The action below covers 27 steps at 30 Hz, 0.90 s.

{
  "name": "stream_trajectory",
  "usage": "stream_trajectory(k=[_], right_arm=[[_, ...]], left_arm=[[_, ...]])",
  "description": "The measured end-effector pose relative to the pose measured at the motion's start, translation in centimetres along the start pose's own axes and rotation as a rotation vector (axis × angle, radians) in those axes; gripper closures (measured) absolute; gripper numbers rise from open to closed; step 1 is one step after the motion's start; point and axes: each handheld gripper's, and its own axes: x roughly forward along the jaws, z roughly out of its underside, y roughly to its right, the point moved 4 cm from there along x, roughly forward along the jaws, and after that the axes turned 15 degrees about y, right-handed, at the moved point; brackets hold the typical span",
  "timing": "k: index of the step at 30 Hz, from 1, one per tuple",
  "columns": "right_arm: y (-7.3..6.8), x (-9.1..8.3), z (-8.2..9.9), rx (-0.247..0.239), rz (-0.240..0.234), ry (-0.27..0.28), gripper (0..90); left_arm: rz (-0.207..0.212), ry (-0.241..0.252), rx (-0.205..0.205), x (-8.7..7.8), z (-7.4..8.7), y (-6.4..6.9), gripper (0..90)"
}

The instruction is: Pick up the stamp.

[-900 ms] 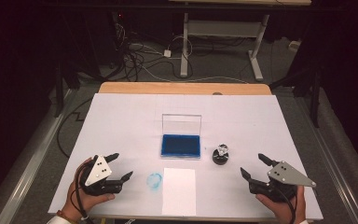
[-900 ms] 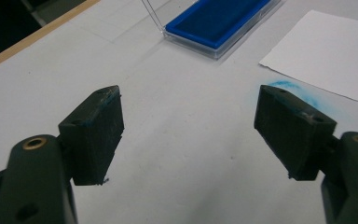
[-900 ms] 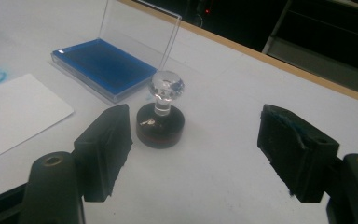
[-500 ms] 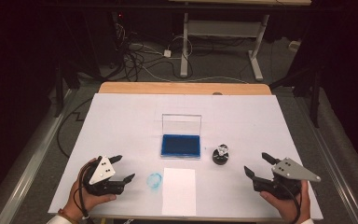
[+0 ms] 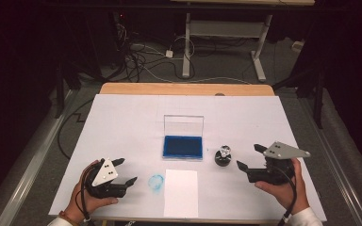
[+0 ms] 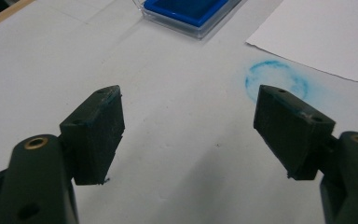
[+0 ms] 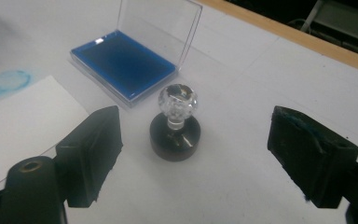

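Note:
A black stamp with a clear faceted knob (image 5: 223, 156) stands upright on the white table cover, right of a blue ink pad (image 5: 182, 146) whose clear lid stands open. My right gripper (image 5: 248, 156) is open just right of the stamp. In the right gripper view the stamp (image 7: 175, 135) stands ahead of the wide-apart jaws of that gripper (image 7: 196, 111), untouched. My left gripper (image 5: 126, 170) is open and empty at the front left. Just beyond its jaws (image 6: 186, 91) lies a blue ring-shaped ink mark (image 6: 276, 81).
A white paper sheet (image 5: 181, 192) lies flat near the front edge, right of the ink mark (image 5: 156, 182). The table's wooden far edge (image 5: 184, 88) runs along the back, with cables and a desk frame on the floor beyond it.
My right gripper has edged slightly away from me and toward the stamp. The left gripper has hardly moved. Nothing on the table has shifted.

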Motion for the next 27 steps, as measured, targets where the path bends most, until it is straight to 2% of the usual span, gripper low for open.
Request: stream_trajectory(k=[1,3,4,5,6,10,11,12,13,16,18,21,22,23,27], right_arm=[[0.0,0.0,0.0,0.000,0.000,0.000,17.9],[-0.1,1.1,-0.4,-0.008,-0.024,-0.029,18.2],[-0.2,2.3,-0.7,-0.029,-0.034,-0.059,18.4],[-0.2,3.0,-0.8,-0.027,-0.049,-0.071,18.6],[-0.2,3.0,-0.8,-0.027,-0.049,-0.071,18.6],[0.1,5.4,-0.7,-0.027,-0.044,-0.123,20.3],[0.2,6.4,-0.3,-0.017,-0.060,-0.161,21.0],[0.2,6.4,-0.3,-0.017,-0.060,-0.161,21.0],[0.3,7.2,0.1,-0.009,-0.085,-0.189,23.2],[0.3,7.7,0.3,-0.003,-0.094,-0.215,26.1],[0.5,8.2,0.6,0.004,-0.114,-0.240,34.9],[0.6,8.5,0.8,0.008,-0.112,-0.253,36.9],[0.5,8.7,0.9,0.001,-0.126,-0.264,40.6],[0.5,8.9,0.9,-0.009,-0.117,-0.267,39.5],[0.4,9.2,1.0,-0.011,-0.134,-0.255,47.0]], left_arm=[[0.000,-0.002,0.000,0.0,0.0,0.0,23.7],[0.001,-0.004,0.000,0.0,0.1,0.0,23.7],[0.003,-0.006,0.001,0.0,0.2,-0.1,23.7],[0.004,-0.008,0.004,0.0,0.2,-0.1,23.7],[0.006,-0.012,0.007,0.0,0.3,-0.1,23.7],[0.005,-0.020,0.004,0.2,0.3,-0.2,23.7],[0.008,-0.022,0.005,0.2,0.3,-0.2,23.7],[0.010,-0.024,0.007,0.2,0.4,-0.1,23.7],[0.011,-0.029,0.011,0.3,0.4,-0.1,23.6],[0.016,-0.040,0.014,0.4,0.5,0.0,23.7],[0.020,-0.042,0.013,0.5,0.6,0.1,23.7],[0.023,-0.044,0.018,0.5,0.6,0.1,23.7],[0.023,-0.046,0.018,0.5,0.6,0.1,23.7],[0.021,-0.049,0.018,0.6,0.6,0.1,23.7],[0.028,-0.061,0.018,0.8,0.7,0.2,23.7]])
